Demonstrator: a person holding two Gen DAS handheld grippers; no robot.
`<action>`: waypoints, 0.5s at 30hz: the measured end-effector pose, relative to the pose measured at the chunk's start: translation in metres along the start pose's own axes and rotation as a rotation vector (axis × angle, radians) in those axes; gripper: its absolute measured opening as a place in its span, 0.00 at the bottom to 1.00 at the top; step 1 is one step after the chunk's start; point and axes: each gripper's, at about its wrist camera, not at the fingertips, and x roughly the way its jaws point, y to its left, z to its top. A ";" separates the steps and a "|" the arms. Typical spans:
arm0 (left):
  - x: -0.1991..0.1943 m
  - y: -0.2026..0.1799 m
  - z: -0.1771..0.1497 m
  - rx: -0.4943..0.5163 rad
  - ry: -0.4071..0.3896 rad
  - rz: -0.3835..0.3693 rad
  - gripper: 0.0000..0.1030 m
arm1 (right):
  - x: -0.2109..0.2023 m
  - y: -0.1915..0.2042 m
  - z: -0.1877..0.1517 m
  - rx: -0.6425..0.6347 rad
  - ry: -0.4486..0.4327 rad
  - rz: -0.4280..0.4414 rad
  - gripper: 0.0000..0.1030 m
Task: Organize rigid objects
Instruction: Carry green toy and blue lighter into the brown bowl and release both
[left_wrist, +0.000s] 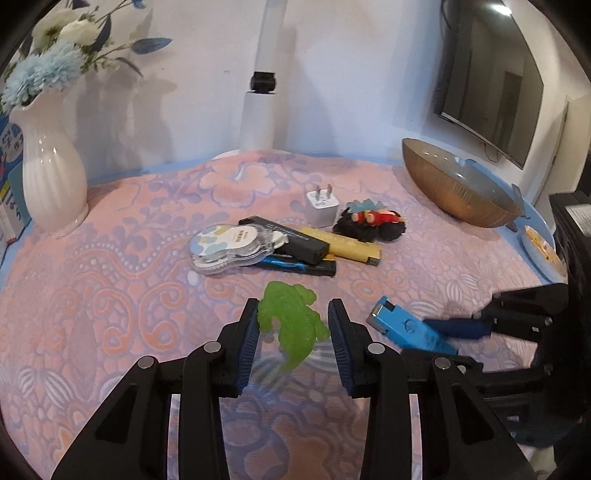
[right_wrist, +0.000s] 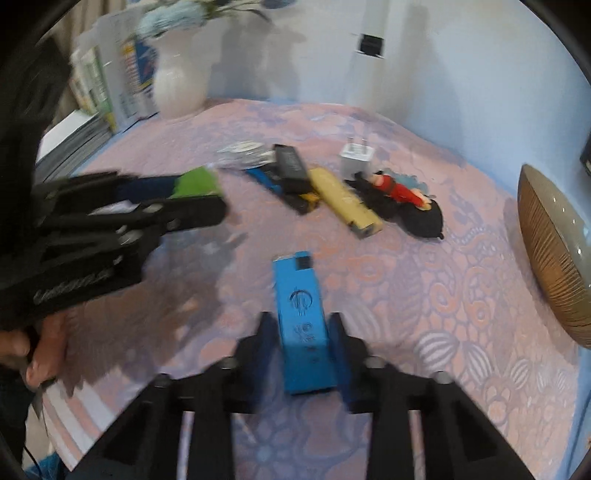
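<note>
A translucent green frog figure (left_wrist: 291, 325) sits between the left gripper's (left_wrist: 293, 317) fingers, and a blue lighter (right_wrist: 303, 325) lies lengthwise between the right gripper's (right_wrist: 301, 328) fingers. Farther back on the patterned cloth, a tape dispenser (left_wrist: 225, 247), black lighter (left_wrist: 284, 240), yellow lighter (left_wrist: 343, 247), white charger plug (left_wrist: 321, 205) and red-and-black doll clip (left_wrist: 369, 221) lie clustered together

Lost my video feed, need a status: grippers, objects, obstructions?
Left gripper open, astride green frog toy. Right gripper shut on blue lighter. Bowl far right; pile of lighters mid-cloth, not blocking.
</note>
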 end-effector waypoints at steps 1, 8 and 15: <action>-0.001 -0.001 0.000 0.005 -0.003 0.003 0.33 | -0.004 0.001 -0.005 -0.002 -0.001 -0.010 0.23; -0.004 -0.025 0.003 0.094 0.037 -0.007 0.33 | -0.036 -0.048 -0.044 0.210 -0.015 -0.107 0.23; -0.042 -0.104 0.051 0.239 -0.095 -0.137 0.33 | -0.108 -0.151 -0.061 0.441 -0.140 -0.120 0.23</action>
